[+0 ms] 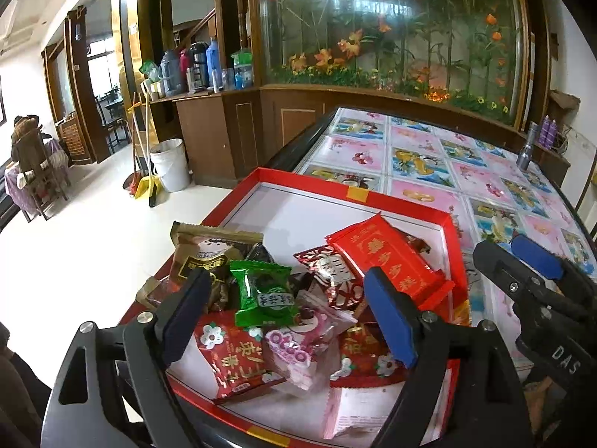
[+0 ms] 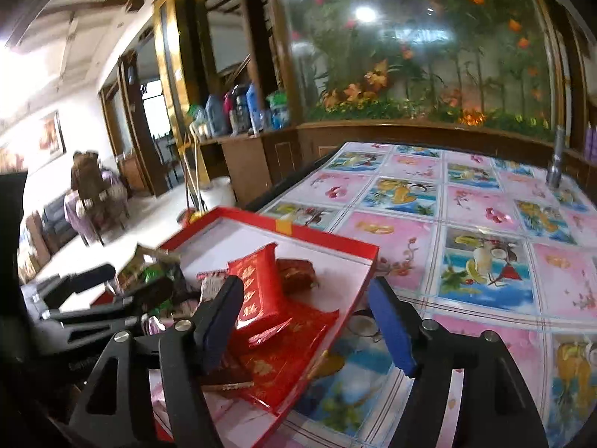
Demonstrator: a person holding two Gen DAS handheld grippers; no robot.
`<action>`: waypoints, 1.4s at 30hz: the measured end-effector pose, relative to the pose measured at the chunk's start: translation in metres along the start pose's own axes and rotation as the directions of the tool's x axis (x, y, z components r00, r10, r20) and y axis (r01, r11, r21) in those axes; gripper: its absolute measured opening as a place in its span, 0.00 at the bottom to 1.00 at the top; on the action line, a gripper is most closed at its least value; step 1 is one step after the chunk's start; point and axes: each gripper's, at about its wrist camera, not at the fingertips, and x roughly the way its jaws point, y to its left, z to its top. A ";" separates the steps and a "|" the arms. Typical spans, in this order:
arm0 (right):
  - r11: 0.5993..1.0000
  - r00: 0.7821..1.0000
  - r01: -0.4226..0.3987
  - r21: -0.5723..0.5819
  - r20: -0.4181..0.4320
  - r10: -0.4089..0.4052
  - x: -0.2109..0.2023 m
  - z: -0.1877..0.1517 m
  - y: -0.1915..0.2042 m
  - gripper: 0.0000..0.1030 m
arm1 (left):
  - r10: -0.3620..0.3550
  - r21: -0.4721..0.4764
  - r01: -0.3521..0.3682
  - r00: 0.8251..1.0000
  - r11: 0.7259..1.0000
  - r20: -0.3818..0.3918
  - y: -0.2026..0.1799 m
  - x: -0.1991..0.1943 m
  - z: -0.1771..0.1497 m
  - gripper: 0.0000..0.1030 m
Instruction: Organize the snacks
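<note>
A red box [image 1: 453, 231] with a white floor lies at the table's near left corner and holds a pile of snack packets. A green packet [image 1: 265, 291] lies on top, with a red packet with gold characters [image 1: 388, 257], a brown packet [image 1: 209, 250] and a pink packet [image 1: 298, 347] around it. My left gripper [image 1: 287, 321] is open and empty, above the pile, its jaws either side of the green packet. My right gripper [image 2: 309, 321] is open and empty over the box's right rim [image 2: 350, 291], beside the red packet [image 2: 257, 295]. It also shows in the left wrist view [image 1: 530, 261].
The table [image 2: 485, 224] has a pink and blue fruit-print cover. A metal flashlight [image 1: 524, 153] stands at its far right. Wooden cabinets with bottles and a glass flower display stand behind. A white bucket [image 1: 169, 164] and brooms stand on the floor at left.
</note>
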 end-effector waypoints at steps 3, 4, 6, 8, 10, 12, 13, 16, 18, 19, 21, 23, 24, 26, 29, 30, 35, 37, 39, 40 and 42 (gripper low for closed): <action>1.000 1.000 0.014 0.019 -0.007 -0.014 0.001 0.001 -0.008 0.74 | -0.014 -0.033 0.014 1.000 0.999 0.018 0.002 -0.007 0.001 0.82; 1.000 1.000 0.010 0.022 -0.010 -0.009 0.001 0.001 -0.009 0.74 | -0.010 -0.044 0.012 1.000 0.999 0.029 0.004 -0.009 0.000 0.82; 1.000 1.000 0.013 0.013 -0.010 -0.013 0.001 0.000 -0.008 0.74 | 0.010 -0.065 -0.007 0.999 0.998 0.045 0.008 -0.014 -0.002 0.86; 1.000 1.000 0.018 -0.010 -0.005 -0.018 0.000 -0.001 -0.003 0.74 | 0.056 -0.082 -0.051 0.997 0.995 0.055 0.013 -0.018 -0.005 0.87; 0.999 1.000 0.020 -0.042 0.003 -0.020 -0.003 -0.004 0.003 0.74 | 0.110 -0.097 -0.105 0.992 0.990 0.057 0.019 -0.019 -0.007 0.87; 0.997 1.000 0.016 -0.073 0.014 -0.015 -0.006 -0.006 0.011 0.74 | 0.164 -0.112 -0.158 0.986 0.981 0.045 0.024 -0.017 -0.010 0.87; 0.996 1.000 0.015 -0.086 0.019 -0.014 -0.008 -0.007 0.013 0.74 | 0.175 -0.116 -0.170 0.984 0.979 0.037 0.026 -0.016 -0.011 0.87; 0.991 0.999 0.015 -0.130 0.030 -0.012 -0.010 -0.009 0.023 0.74 | 0.167 -0.108 -0.165 0.986 0.980 0.013 0.029 -0.014 -0.013 0.87; 0.988 0.999 0.014 -0.152 0.033 -0.009 -0.010 -0.010 0.027 0.74 | 0.161 -0.084 -0.157 0.986 0.984 0.042 0.027 -0.018 -0.015 0.87; 0.987 0.999 0.012 -0.160 0.034 -0.007 -0.010 -0.010 0.029 0.74 | 0.163 -0.074 -0.158 0.985 0.985 0.058 0.024 -0.020 -0.016 0.87; 0.985 0.999 0.008 -0.172 0.043 -0.001 -0.012 -0.011 0.032 0.74 | 0.145 -0.049 -0.141 0.984 0.989 0.100 0.019 -0.028 -0.017 0.87; 0.985 0.999 0.004 -0.173 0.051 0.005 -0.014 -0.011 0.033 0.74 | 0.115 -0.027 -0.113 0.987 0.993 0.116 0.015 -0.036 -0.015 0.87; 0.985 0.998 0.000 -0.170 0.055 0.010 -0.015 -0.010 0.032 0.74 | 0.105 -0.014 -0.104 0.987 0.994 0.124 0.013 -0.040 -0.015 0.87; 0.987 0.998 -0.002 -0.162 0.064 0.012 -0.016 -0.010 0.031 0.74 | 0.087 0.009 -0.089 0.986 0.996 0.145 0.010 -0.047 -0.014 0.87; 0.989 0.998 -0.002 -0.147 0.063 0.011 -0.016 -0.008 0.028 0.75 | 0.029 0.019 -0.032 0.986 0.999 0.164 0.011 -0.055 -0.016 0.89; 0.990 0.998 0.001 -0.143 0.060 0.007 -0.015 -0.008 0.027 0.75 | 0.013 0.009 -0.015 0.988 1.000 0.153 0.013 -0.055 -0.016 0.90; 0.990 0.999 -0.002 -0.143 0.044 0.009 -0.012 -0.008 0.028 0.75 | 0.042 -0.034 -0.040 0.998 0.999 0.056 0.018 -0.039 -0.014 0.91; 0.988 0.999 -0.002 -0.155 0.051 0.010 -0.013 -0.008 0.030 0.75 | 0.058 -0.040 -0.056 0.997 0.998 0.056 0.021 -0.037 -0.016 0.91; 0.987 0.999 -0.003 -0.163 0.051 0.012 -0.014 -0.009 0.033 0.75 | 0.076 -0.039 -0.075 0.996 0.996 0.047 0.022 -0.035 -0.017 0.91; 0.986 0.999 -0.005 -0.167 0.047 0.013 -0.013 -0.010 0.034 0.75 | 0.085 -0.043 -0.083 0.995 0.996 0.045 0.024 -0.034 -0.017 0.91; 0.985 0.999 -0.009 -0.172 0.042 0.017 -0.011 -0.011 0.037 0.75 | 0.086 -0.051 -0.083 0.995 0.995 0.046 0.026 -0.034 -0.017 0.91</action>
